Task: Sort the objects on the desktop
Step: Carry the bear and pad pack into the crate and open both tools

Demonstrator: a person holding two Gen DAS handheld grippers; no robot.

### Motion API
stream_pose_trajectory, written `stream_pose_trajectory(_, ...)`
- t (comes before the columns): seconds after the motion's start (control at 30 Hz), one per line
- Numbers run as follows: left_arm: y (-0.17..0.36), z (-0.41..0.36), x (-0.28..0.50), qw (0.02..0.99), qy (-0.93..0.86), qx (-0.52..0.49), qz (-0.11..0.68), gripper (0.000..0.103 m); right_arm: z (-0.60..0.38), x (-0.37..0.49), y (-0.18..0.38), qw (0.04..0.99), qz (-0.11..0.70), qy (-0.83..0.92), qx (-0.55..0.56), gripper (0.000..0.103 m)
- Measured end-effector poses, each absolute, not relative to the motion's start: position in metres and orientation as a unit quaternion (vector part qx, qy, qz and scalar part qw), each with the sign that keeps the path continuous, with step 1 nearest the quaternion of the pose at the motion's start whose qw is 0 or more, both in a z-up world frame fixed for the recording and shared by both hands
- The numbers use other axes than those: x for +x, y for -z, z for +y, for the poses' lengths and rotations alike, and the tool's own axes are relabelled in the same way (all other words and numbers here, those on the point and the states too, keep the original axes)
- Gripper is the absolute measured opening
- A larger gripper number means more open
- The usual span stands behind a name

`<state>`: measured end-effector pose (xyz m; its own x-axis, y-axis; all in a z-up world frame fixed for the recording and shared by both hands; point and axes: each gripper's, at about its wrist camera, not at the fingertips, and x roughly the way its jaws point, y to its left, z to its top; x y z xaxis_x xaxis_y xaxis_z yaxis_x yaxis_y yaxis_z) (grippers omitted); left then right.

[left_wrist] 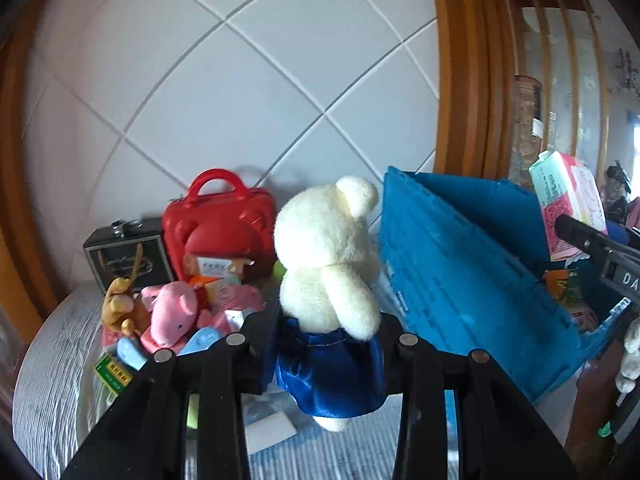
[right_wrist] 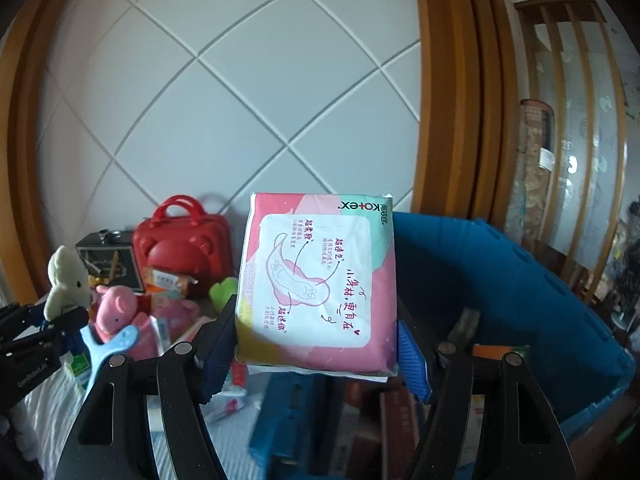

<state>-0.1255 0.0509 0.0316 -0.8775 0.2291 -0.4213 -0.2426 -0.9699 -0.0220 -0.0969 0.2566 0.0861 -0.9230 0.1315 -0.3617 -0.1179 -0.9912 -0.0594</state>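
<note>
In the left wrist view, my left gripper (left_wrist: 328,336) is shut on a white plush bear (left_wrist: 324,248) in a shiny blue skirt, which it holds upright by the waist above the table. The open blue crate (left_wrist: 460,272) stands just right of it. In the right wrist view, my right gripper (right_wrist: 316,328) is shut on a pink and mint pack of pads (right_wrist: 316,280), held up flat in front of the blue crate (right_wrist: 520,280). The left gripper (right_wrist: 60,320) with the bear (right_wrist: 66,280) shows at the left edge. The pack (left_wrist: 568,204) also appears over the crate.
A pile on the table holds a red bear-faced case (left_wrist: 220,228), a black box (left_wrist: 126,260), a pink pig plush (left_wrist: 172,312), a yellow toy (left_wrist: 118,304) and small packets. A green object (right_wrist: 224,292) lies behind. The white tiled wall and a wooden frame (left_wrist: 464,80) stand behind the table.
</note>
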Motion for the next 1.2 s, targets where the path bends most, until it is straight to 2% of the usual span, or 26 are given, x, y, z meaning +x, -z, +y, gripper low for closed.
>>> stream_pose_trajectory(0.33,-0.071,0.184,-0.124,0.21,-0.958,-0.188,0.042,0.035,0.357,-0.079,-0.087,0.144,-0.001,-0.973,-0.179,0.07)
stream_pose_trajectory(0.67,-0.079,0.287,-0.147,0.268,-0.932,-0.231,0.081,0.035,0.427,-0.084,-0.078,0.198,0.016,-0.96,-0.198,0.07)
stream_pose_trajectory(0.9,-0.067,0.304,-0.168,0.262,-0.919,-0.281,0.087,0.035,0.435,-0.102,-0.076,0.19,0.016,-0.958,-0.213,0.07)
stream_pose_trajectory(1.13,-0.059,0.304,-0.169,0.249,-0.918,-0.286,0.113,0.038,0.424,-0.122,-0.081,0.163,0.009,-0.962,-0.218,0.07)
stream_pose_trajectory(1.2,-0.058,0.302,-0.171,0.246,-0.919,-0.288,0.109,0.044,0.419,-0.127,-0.084,0.163,-0.003,-0.961,-0.221,0.07)
